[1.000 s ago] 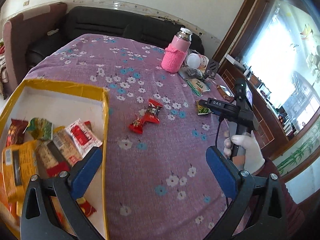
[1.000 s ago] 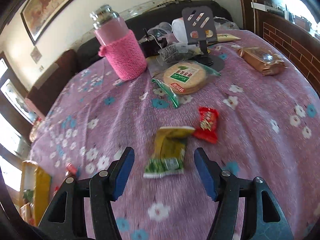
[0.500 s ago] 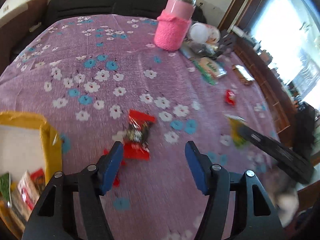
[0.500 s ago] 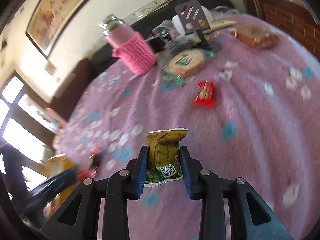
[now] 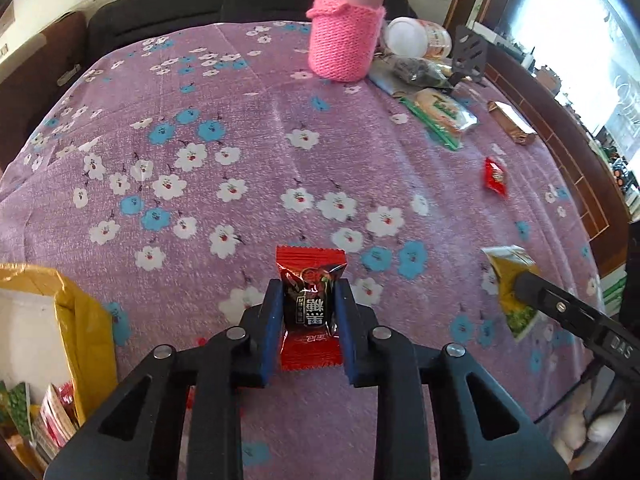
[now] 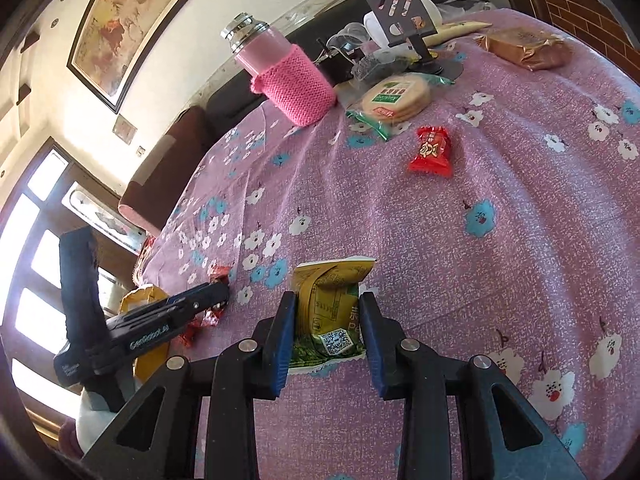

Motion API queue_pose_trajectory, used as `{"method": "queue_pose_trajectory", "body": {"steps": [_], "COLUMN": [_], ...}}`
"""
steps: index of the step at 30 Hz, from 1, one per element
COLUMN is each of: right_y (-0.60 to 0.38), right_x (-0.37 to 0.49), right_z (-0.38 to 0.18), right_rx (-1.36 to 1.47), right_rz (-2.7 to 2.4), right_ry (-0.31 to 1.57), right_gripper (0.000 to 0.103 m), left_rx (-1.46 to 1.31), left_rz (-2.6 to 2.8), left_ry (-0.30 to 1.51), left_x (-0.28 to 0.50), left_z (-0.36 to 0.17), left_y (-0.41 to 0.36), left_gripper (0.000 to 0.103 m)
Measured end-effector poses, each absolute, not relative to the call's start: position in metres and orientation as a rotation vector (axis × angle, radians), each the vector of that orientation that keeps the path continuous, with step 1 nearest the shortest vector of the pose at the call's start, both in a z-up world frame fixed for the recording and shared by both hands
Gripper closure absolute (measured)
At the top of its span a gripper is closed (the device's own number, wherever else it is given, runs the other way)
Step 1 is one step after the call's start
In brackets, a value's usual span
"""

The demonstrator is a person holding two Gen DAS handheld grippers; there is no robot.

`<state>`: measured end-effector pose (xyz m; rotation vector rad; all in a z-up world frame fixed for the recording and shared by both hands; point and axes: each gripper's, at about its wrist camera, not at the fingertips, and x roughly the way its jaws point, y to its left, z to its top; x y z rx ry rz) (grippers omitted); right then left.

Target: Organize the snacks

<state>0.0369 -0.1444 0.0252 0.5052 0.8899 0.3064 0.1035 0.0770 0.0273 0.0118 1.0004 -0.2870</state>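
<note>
Snacks are now gripped on both sides: a second ago both pairs of jaws stood wide over the table, and now the left gripper [image 5: 309,312] pinches the red-and-black candy [image 5: 310,306] while the right gripper [image 6: 327,326] clamps the yellow-green packet [image 6: 326,312], each still lying on the purple floral cloth [image 5: 248,152]. Both look ready to lift toward the yellow-rimmed box [image 5: 86,320] at the left; a small red candy [image 6: 432,151] and round crackers [image 6: 396,94] remain loose.

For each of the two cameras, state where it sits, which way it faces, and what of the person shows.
Left wrist: sits on the left gripper, looking down over the floral tablecloth; jaws shut on a red candy; a gloved hand shows.
Right wrist: sits on the right gripper, facing the pink bottle; jaws hold a yellow-green packet.
Shared: bottle, both snacks, and each view shows the other gripper.
</note>
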Motion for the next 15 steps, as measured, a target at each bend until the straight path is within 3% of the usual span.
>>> {"method": "queue_pose_trajectory", "body": {"steps": [12, 15], "right_y": [-0.129, -0.124], "right_x": [0.026, 0.02], "right_z": [0.032, 0.031], "right_rx": [0.472, 0.48], "right_rz": [0.316, 0.321], "right_ry": [0.854, 0.863], "right_gripper": [0.07, 0.07], "left_rx": [-0.064, -0.047], "left_rz": [-0.314, -0.323], "left_ry": [0.913, 0.956], "left_x": [0.041, 0.052], "left_z": [0.071, 0.057], "left_y": [0.098, 0.094], "left_gripper": [0.081, 0.075]}}
